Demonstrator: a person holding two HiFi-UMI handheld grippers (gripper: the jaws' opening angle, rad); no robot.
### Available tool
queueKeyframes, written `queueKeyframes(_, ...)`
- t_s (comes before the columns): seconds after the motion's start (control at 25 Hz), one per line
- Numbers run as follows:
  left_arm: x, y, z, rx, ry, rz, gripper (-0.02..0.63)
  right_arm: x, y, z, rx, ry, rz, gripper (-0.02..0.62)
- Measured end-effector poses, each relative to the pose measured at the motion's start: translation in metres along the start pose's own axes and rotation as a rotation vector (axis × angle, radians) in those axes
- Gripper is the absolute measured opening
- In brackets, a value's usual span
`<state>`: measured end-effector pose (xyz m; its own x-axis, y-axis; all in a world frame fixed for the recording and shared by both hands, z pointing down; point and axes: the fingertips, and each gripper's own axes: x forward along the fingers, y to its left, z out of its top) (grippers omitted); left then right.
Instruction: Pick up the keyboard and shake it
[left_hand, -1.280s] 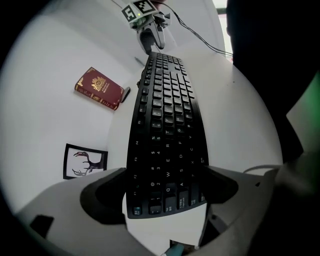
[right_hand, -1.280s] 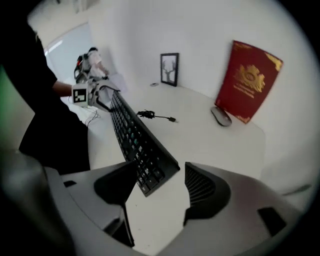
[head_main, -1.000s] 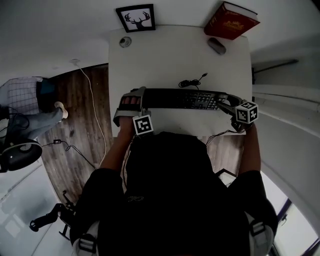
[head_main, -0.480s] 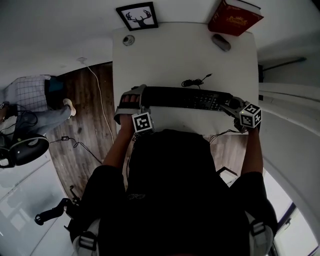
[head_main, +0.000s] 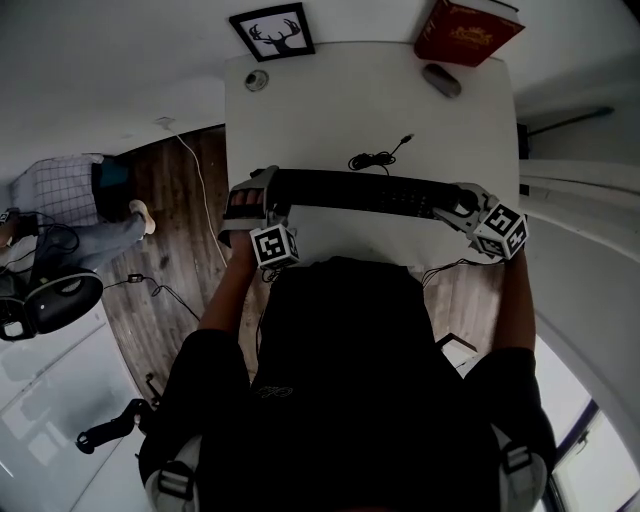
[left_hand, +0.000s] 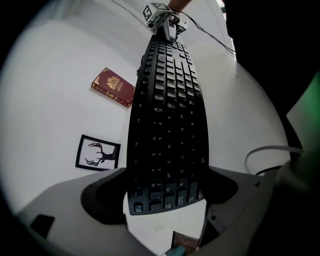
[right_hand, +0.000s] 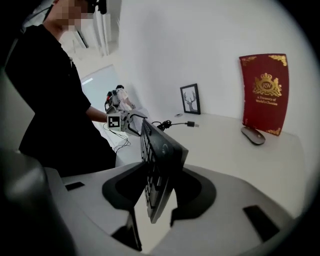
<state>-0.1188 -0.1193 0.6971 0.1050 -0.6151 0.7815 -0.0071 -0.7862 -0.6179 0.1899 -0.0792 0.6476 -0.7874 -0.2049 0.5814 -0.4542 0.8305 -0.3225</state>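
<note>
The black keyboard (head_main: 365, 193) hangs lengthwise above the white table (head_main: 330, 110), held at both ends. My left gripper (head_main: 262, 200) is shut on its left end; in the left gripper view the keys (left_hand: 167, 125) face the camera between the pads. My right gripper (head_main: 458, 205) grips the right end, and its jaws have just been closing onto it. In the right gripper view the keyboard (right_hand: 159, 160) stands tilted on edge between the jaws. Its cable (head_main: 378, 157) trails on the table behind it.
A red book (head_main: 468, 30), a grey mouse (head_main: 440, 80), a framed deer picture (head_main: 270, 32) and a small round object (head_main: 256, 80) sit at the table's far side. Another person (head_main: 70, 195) sits on the wooden floor to the left.
The right gripper has rolled and closed on the keyboard's right end. The keyboard has come up off the table and moved slightly away from me, the cable dragging along.
</note>
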Motion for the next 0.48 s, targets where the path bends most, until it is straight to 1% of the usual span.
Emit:
queueKeyframes(0.08, -0.001, -0.004, 0.003, 0.033, -0.002, 0.026, 0.446, 0.006, -0.004, -0.019, -0.027, 0.103, 0.02, 0.16)
queueKeyframes(0.16, -0.001, -0.011, 0.007, 0.095, 0.01, 0.04, 0.442, 0.015, -0.008, -0.05, -0.027, 0.217, 0.04, 0.16)
queueKeyframes(0.2, -0.001, -0.014, 0.009, 0.123, 0.02, 0.038, 0.442, 0.019, -0.009, -0.064, -0.017, 0.249, 0.047, 0.16)
queueKeyframes(0.28, 0.0, -0.015, 0.012, 0.149, 0.033, 0.031, 0.442, 0.022, -0.009, -0.074, 0.011, 0.251, 0.052, 0.161)
queueKeyframes(0.36, 0.0, -0.015, 0.013, 0.143, 0.024, 0.025, 0.442, 0.021, -0.009, -0.074, 0.025, 0.24, 0.043, 0.161)
queueKeyframes(0.44, -0.001, -0.017, 0.014, 0.138, 0.014, 0.022, 0.442, 0.018, -0.01, -0.078, 0.025, 0.283, 0.037, 0.164)
queueKeyframes(0.48, -0.001, -0.017, 0.013, 0.14, 0.014, 0.022, 0.442, 0.015, -0.012, -0.081, 0.01, 0.323, 0.032, 0.186)
